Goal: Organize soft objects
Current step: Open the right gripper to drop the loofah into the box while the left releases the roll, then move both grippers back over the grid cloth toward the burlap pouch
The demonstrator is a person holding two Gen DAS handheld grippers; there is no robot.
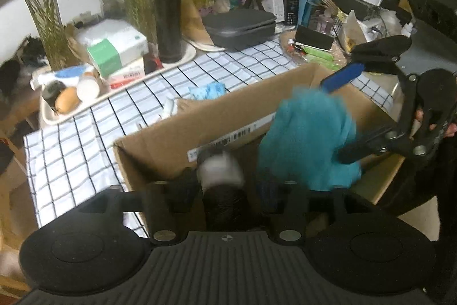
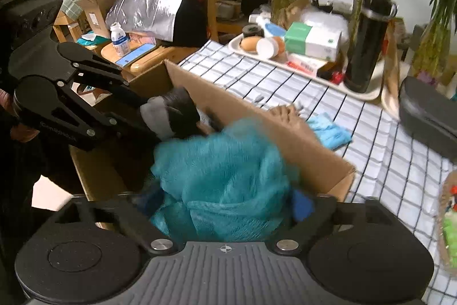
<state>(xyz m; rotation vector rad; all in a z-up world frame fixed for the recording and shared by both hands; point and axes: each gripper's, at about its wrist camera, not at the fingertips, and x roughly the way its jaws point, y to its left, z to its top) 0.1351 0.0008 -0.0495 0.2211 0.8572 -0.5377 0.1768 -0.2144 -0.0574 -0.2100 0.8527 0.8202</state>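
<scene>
An open cardboard box (image 1: 200, 127) (image 2: 257, 122) stands on the checked tablecloth. My left gripper (image 1: 224, 185) is shut on a black and grey-white sock (image 1: 221, 170) and holds it inside the box; the sock also shows in the right wrist view (image 2: 168, 116). My right gripper (image 2: 228, 190) is shut on a fluffy teal cloth (image 2: 225, 173) over the box; the cloth also shows in the left wrist view (image 1: 311, 133), with the right gripper's blue finger (image 1: 342, 79) above it. A small light-blue cloth (image 1: 208, 90) (image 2: 328, 130) lies on the table behind the box.
A white tray (image 1: 114, 93) holds a black flask (image 1: 168, 16), tissue packs and eggs. A dark grey case (image 1: 240, 29) sits behind. Vases with bamboo stand along the back. Snack packets (image 1: 317, 53) lie to the right. A wooden stool with a phone (image 2: 134, 55) stands beside the table.
</scene>
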